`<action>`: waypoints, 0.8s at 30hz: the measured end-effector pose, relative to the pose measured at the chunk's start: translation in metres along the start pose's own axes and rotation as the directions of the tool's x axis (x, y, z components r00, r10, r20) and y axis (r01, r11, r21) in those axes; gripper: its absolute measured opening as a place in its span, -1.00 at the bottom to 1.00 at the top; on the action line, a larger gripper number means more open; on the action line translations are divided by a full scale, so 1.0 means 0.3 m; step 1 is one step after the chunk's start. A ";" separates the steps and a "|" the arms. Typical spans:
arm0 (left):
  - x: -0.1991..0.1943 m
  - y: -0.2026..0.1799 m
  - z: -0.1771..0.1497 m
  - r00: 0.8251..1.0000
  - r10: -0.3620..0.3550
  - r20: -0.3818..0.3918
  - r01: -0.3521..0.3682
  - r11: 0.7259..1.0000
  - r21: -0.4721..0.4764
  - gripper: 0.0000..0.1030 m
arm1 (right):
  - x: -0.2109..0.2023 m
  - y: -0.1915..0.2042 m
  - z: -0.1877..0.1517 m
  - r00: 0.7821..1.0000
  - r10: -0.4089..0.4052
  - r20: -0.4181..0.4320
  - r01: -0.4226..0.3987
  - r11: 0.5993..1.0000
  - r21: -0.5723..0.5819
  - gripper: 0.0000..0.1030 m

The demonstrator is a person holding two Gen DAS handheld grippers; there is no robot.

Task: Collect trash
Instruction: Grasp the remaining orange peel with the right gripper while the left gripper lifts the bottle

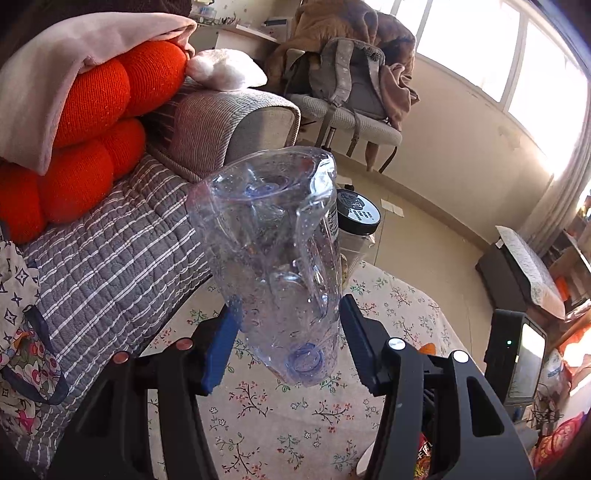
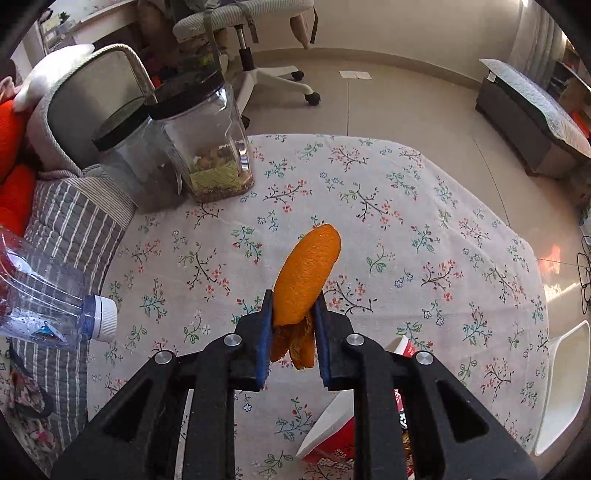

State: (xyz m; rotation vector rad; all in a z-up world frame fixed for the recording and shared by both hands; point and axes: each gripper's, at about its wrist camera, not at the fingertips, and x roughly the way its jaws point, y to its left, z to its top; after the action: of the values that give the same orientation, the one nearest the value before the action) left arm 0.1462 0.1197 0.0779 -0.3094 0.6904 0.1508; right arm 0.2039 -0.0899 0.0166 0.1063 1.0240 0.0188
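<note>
My left gripper (image 1: 290, 314) is shut on a crushed clear plastic bottle (image 1: 273, 243), held in the air above the floral tablecloth with its base pointing away from the camera. The same bottle with its white cap shows at the left edge of the right wrist view (image 2: 48, 299). My right gripper (image 2: 294, 308) is shut on a piece of orange peel (image 2: 308, 273), held above the table's middle. A red and white paper box (image 2: 332, 435) lies on the table under the right gripper, partly hidden by the fingers.
Two clear jars with black lids (image 2: 207, 144) stand at the table's far left. The table (image 2: 424, 221) has a floral cloth. A sofa with striped cover (image 1: 110, 258) and orange cushions (image 1: 92, 122) lies left. An office chair (image 2: 243, 22) and a low bench (image 2: 532, 122) stand beyond.
</note>
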 end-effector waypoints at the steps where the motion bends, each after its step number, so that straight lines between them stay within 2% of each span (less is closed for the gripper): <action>1: -0.003 -0.011 -0.003 1.000 -0.002 0.006 0.002 1.000 0.006 0.07 | -0.016 -0.022 0.009 0.999 -0.010 0.032 0.010 1.000 0.002 -0.63; 6: -0.019 -0.078 -0.020 0.999 -0.024 0.025 0.022 0.999 0.048 0.07 | -0.100 -0.133 0.029 0.990 -0.043 0.138 0.038 0.998 0.041 -0.63; 10: -0.043 -0.145 -0.037 0.998 -0.042 0.055 0.037 0.996 0.084 0.07 | -0.172 -0.210 0.010 0.972 -0.090 0.216 0.081 0.995 0.052 -0.63; 20: -0.125 -0.347 -0.123 0.982 -0.120 0.149 0.090 0.977 0.194 0.07 | -0.350 -0.348 -0.078 0.897 -0.187 0.400 0.192 0.981 0.027 -0.63; 24: -0.159 -0.416 -0.169 0.975 -0.160 0.156 0.123 0.968 0.220 0.07 | -0.416 -0.409 -0.114 0.868 -0.216 0.447 0.229 0.973 0.026 -0.63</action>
State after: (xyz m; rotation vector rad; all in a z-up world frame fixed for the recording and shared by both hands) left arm 0.1089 -0.0163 0.1006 -0.1404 0.5044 -0.0326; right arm 0.1055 -0.2172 0.0934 -0.0349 0.5666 -0.1957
